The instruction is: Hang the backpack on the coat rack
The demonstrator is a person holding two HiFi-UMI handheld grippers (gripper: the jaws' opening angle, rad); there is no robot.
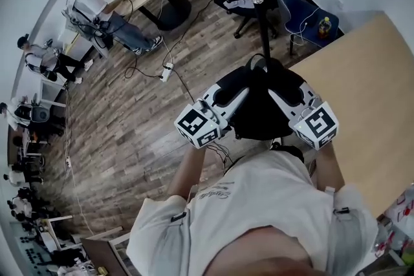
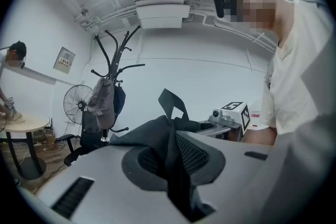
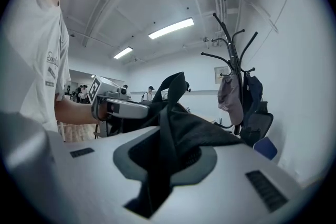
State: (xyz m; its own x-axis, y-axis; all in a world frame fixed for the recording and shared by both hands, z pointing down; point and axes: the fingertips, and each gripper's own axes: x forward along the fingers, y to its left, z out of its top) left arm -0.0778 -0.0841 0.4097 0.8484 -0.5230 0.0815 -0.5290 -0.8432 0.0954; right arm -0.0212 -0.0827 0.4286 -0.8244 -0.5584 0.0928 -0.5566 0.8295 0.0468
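Both grippers are on the backpack [image 1: 259, 121]: black, soft, crumpled cloth, its top loop [image 2: 171, 103] standing up. The left gripper [image 1: 234, 97] has its fingers pinched narrow on the bag's left side, and the right gripper [image 1: 283, 97] has its fingers clamped on the right. The bag hangs between them above the wood floor [image 1: 129, 113], with the coat rack [image 1: 264, 26] just beyond on the far side.

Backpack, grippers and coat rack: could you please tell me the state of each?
Backpack: held up by both grippers, not yet hung.
Left gripper: shut on backpack.
Right gripper: shut on backpack.
Coat rack: upright, grey cap and dark item hanging on it.
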